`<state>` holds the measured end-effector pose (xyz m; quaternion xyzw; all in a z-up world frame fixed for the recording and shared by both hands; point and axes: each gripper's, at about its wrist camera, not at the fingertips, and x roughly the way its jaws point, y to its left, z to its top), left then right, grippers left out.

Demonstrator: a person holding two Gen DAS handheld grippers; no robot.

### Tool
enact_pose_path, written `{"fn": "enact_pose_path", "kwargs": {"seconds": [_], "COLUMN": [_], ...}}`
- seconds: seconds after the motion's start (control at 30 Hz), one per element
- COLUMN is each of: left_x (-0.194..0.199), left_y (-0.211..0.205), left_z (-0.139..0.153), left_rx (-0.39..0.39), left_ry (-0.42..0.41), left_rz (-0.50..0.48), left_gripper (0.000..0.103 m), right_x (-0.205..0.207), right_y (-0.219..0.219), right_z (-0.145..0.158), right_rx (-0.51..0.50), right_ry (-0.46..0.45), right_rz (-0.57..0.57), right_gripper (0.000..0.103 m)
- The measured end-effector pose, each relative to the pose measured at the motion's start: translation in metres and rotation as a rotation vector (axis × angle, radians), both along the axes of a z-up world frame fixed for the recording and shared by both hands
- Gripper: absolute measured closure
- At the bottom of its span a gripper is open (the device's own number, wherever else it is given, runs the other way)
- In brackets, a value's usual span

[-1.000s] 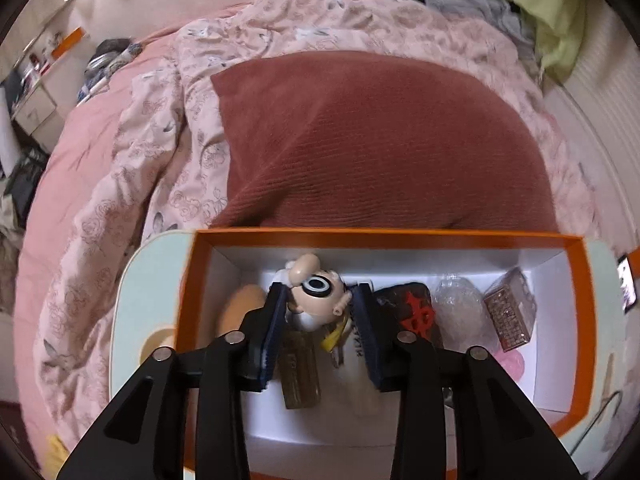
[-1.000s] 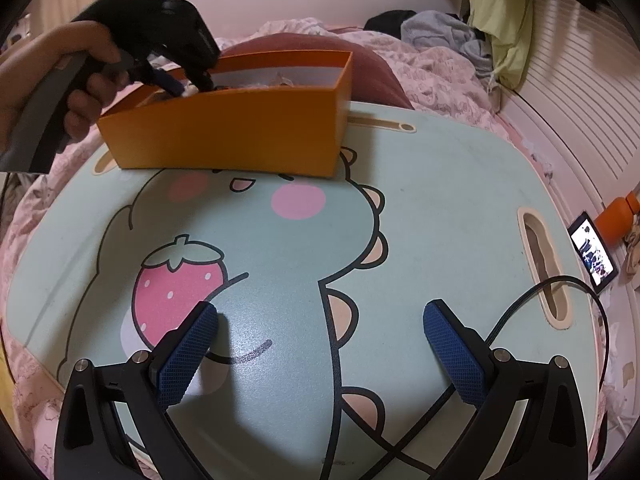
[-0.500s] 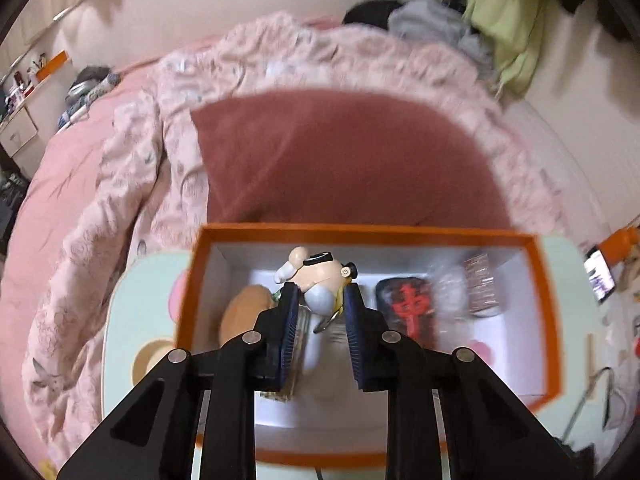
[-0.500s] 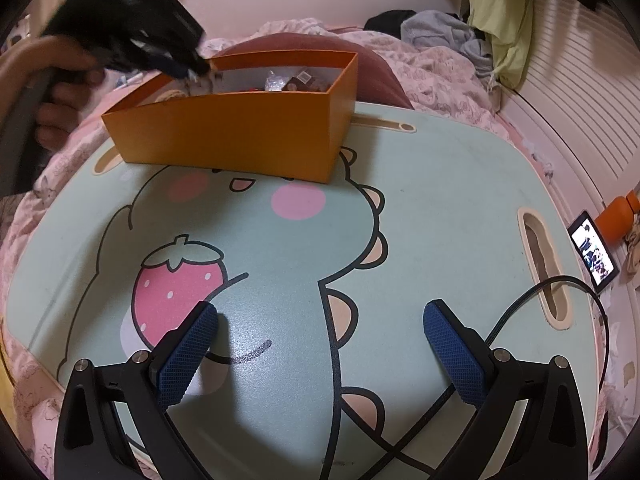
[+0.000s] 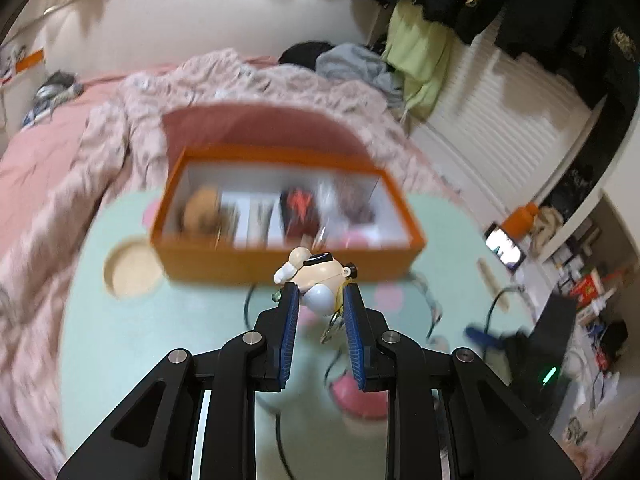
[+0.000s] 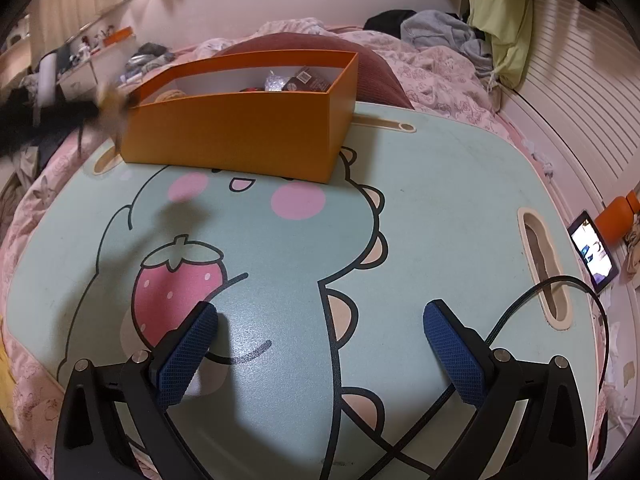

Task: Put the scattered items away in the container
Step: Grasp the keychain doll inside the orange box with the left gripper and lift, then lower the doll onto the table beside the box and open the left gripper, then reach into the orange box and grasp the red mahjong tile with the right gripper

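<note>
Left tool (image 5: 319, 300): closed on a small toy figure (image 5: 316, 276), whose pale body is pinched between the blue pads with its head sticking out past the tips. A second ago this figure sat inside the orange box (image 5: 280, 256) with the pads standing open on either side of it; the pads then closed on it, and the tool has since drawn back and risen, so the figure now hangs in front of the box's near wall, above the mint-green counter (image 5: 120, 340), clear of the box. The view is blurred by motion.

Right tool (image 6: 320, 344): open and empty, poised low over the counter's cartoon print, unchanged from a second ago.

Box contents: a round tan item, a dark packet with red marks and some wrapped pieces remain inside; details are too smeared to name further.

Meaning for the task: an item that was already in the container has come out again, which reads as a step backward. The figure will most likely have to be set in the box once more.
</note>
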<state>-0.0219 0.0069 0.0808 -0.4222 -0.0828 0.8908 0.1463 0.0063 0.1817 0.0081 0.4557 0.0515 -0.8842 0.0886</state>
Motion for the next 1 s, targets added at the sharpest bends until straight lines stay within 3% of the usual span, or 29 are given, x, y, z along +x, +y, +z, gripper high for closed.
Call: {"fn": "enact_pose_path", "kwargs": {"seconds": [0.1,0.2,0.27,0.33,0.4,0.63,0.73,0.87,1.0], "left_x": [0.002,0.01,0.011,0.016,0.025,0.05,0.059,0.058,0.059], "left_y": [-0.006,-0.008,-0.011,-0.016,-0.022,-0.028,-0.021,-0.015,-0.007], "left_z": [-0.025,-0.033,-0.031,-0.029,-0.027,-0.048,-0.058,-0.069,-0.072], "left_rx": [0.05,0.07,0.069,0.074,0.08,-0.027,-0.108,-0.14,-0.197], "left_ry": [-0.033,-0.008,0.01,0.029,0.062,0.001,-0.005,-0.019,-0.005], "left_rz": [0.013,0.048,0.075,0.1,0.145,0.198,0.209,0.207,0.198], "left_gripper": [0.084,0.083,0.07,0.043,0.027,0.025,0.025,0.025,0.023], "right_x": [0.0,0.0,0.0,0.0,0.0,-0.001,-0.004,-0.021,-0.064], "right_y": [0.0,0.0,0.0,-0.001,-0.001,0.004,0.01,0.011,-0.002], "right_z": [0.0,0.0,0.0,0.0,0.0,0.002,0.016,0.058,0.1], "right_rx": [0.0,-0.001,0.0,0.0,-0.001,-0.036,-0.079,-0.093,-0.149], "right_ry": [-0.001,-0.001,-0.001,-0.001,-0.001,-0.003,0.019,0.089,0.102], "right_rz": [0.0,-0.001,-0.001,-0.001,-0.002,0.009,0.009,0.044,0.118], "right_gripper": [0.0,0.0,0.0,0.0,0.0,0.001,0.014,0.032,0.047]}}
